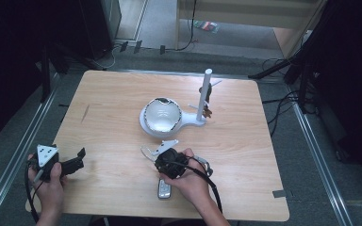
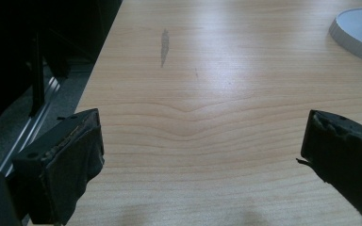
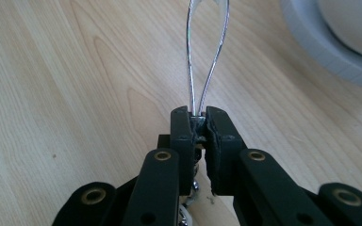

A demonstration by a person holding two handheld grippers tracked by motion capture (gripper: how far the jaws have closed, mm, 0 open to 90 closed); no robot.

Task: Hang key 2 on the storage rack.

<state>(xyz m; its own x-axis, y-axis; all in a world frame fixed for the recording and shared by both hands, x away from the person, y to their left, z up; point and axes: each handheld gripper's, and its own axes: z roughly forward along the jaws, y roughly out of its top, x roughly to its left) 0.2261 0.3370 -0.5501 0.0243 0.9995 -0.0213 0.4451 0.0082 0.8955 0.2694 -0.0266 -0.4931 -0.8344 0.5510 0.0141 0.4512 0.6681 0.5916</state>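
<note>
My right gripper is shut on the end of a thin silver wire loop, which runs forward from the pads just above the wooden table. In the high view this gripper sits in a hand near the table's front middle, pointing toward a white stand. A silver and black key fob lies on the table by that hand. My left gripper rests at the front left corner; its jaws stand wide apart over bare wood with nothing between them.
A white stand with a round bowl and an upright post occupies the table's middle; its base rim lies ahead and right of my right gripper. Small dark items hang low on the post. Dark floor and rails surround the table.
</note>
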